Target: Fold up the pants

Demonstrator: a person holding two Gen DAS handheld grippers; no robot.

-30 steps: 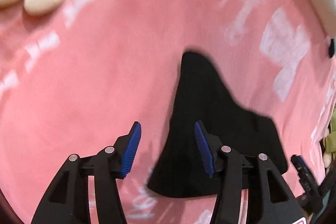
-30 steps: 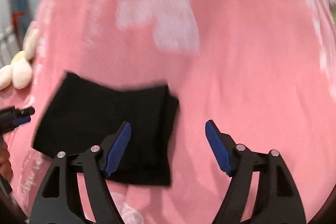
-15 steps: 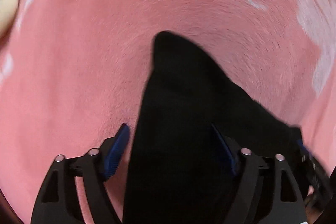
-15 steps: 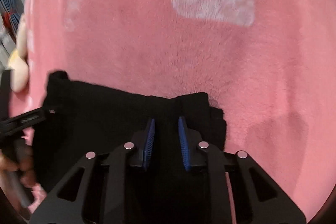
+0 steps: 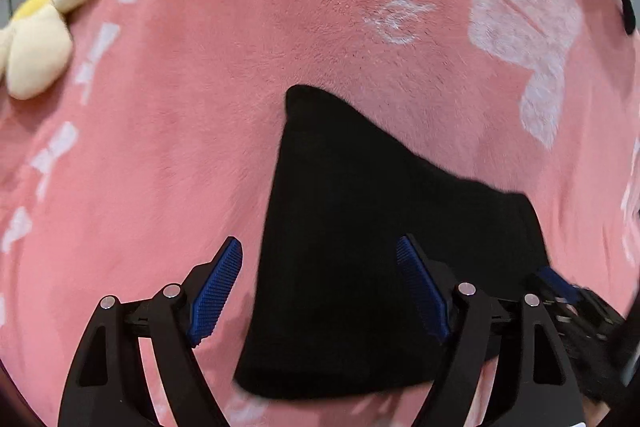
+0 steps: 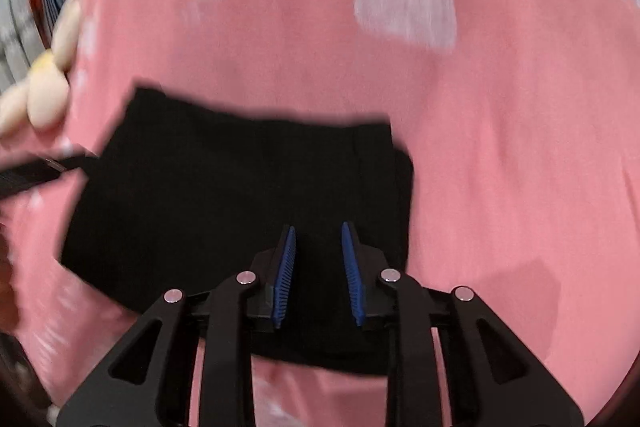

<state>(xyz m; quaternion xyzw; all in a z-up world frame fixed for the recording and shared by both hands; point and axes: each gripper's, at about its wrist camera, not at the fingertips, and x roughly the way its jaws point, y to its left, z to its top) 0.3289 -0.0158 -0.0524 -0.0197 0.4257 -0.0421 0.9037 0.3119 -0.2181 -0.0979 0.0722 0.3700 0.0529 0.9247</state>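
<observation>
Left wrist view: the left gripper (image 5: 320, 283) has its jaws wide apart above folded black pants (image 5: 360, 267) lying on a pink blanket (image 5: 180, 147), with a plush flower (image 5: 44, 27) at ten o'clock. Right wrist view: the right gripper (image 6: 319, 267) has its jaws narrowly apart over the pants (image 6: 240, 195) at six o'clock; whether they pinch fabric is unclear.

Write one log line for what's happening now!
pants: folded, on pink blanket | left gripper: open | right gripper: narrow gap, grip unclear

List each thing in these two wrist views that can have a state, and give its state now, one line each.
Black pants: folded into a compact stack, lying flat on the pink blanket.
Left tongs: open wide, blue pads either side of the pants' left edge.
Right tongs: narrowed to a small gap over the pants; grip cannot be told.
Pink blanket: spread flat.
Plush flower: lying at the blanket's edge.
</observation>
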